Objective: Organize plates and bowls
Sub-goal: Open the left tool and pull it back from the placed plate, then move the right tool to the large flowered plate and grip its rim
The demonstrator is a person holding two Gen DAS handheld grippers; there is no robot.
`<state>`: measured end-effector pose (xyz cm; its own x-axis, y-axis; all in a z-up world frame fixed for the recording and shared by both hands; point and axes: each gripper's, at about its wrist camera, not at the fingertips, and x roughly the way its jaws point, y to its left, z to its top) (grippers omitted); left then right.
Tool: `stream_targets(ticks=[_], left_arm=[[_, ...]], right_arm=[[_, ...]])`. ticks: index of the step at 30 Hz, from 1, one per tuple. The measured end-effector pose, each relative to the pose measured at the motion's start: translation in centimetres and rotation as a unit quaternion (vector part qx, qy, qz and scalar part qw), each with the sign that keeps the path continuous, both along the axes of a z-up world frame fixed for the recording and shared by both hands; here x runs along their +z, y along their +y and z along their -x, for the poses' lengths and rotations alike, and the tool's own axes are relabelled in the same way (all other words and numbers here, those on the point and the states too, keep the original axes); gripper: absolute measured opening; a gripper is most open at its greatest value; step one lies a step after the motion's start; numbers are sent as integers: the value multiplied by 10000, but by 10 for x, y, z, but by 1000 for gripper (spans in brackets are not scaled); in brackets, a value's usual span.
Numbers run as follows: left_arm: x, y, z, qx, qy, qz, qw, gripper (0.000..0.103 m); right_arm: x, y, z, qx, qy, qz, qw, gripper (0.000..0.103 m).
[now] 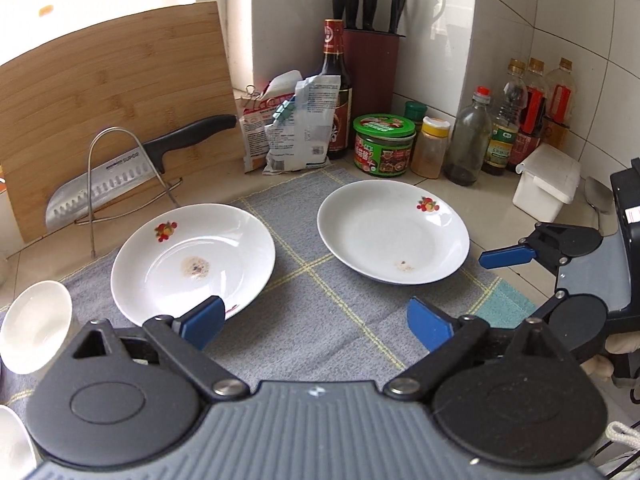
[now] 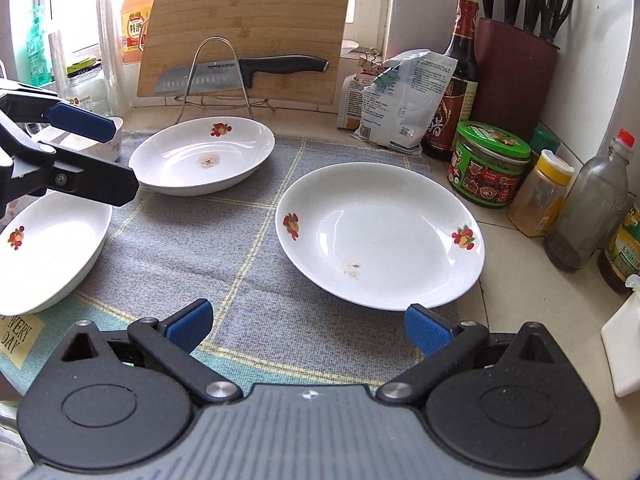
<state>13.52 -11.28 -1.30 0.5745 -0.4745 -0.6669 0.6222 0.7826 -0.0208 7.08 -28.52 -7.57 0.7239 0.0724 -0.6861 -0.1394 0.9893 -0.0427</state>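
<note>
Two white plates with fruit motifs lie on a grey checked mat point(image 1: 320, 280). In the left wrist view one plate point(image 1: 192, 264) is just ahead of my left gripper point(image 1: 316, 324), which is open and empty, its left pad point(image 1: 202, 320) over the plate's near rim. The other plate point(image 1: 394, 232) lies further right. In the right wrist view that plate point(image 2: 380, 236) sits right in front of my right gripper point(image 2: 308, 328), open and empty. A third white dish point(image 2: 48, 248) lies at the left, below my left gripper point(image 2: 122, 160). Small white bowls point(image 1: 34, 328) stand at the mat's left edge.
A bamboo cutting board point(image 2: 244, 28) and a knife on a wire rack point(image 2: 240, 72) stand at the back. Sauce bottles point(image 2: 460, 80), a knife block point(image 2: 516, 72), jars point(image 2: 488, 164), bags point(image 2: 396, 96) and a white box point(image 1: 548, 180) crowd the tiled corner on the right.
</note>
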Motion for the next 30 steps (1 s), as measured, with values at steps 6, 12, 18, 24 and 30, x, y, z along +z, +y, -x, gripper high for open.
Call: stream_targets(ticks=[6, 12, 18, 24, 30], left_arm=[[-12, 20, 13, 212, 121, 42, 9997, 97], [-18, 54, 30, 203, 109, 14, 9997, 98], [-22, 102, 43, 267, 207, 59, 9994, 98], [-25, 147, 52, 337, 244, 94, 9991, 98], [-31, 186, 61, 360, 339, 82, 9987, 98]], right_arm=[[-3, 17, 5, 143, 68, 3, 9999, 103], [-3, 45, 5, 309, 202, 14, 9993, 103], [0, 86, 3, 365, 360, 9, 9987, 103], [6, 125, 4, 466, 416, 155, 9979, 103], [8, 156, -2, 385, 514, 193, 9978, 103]])
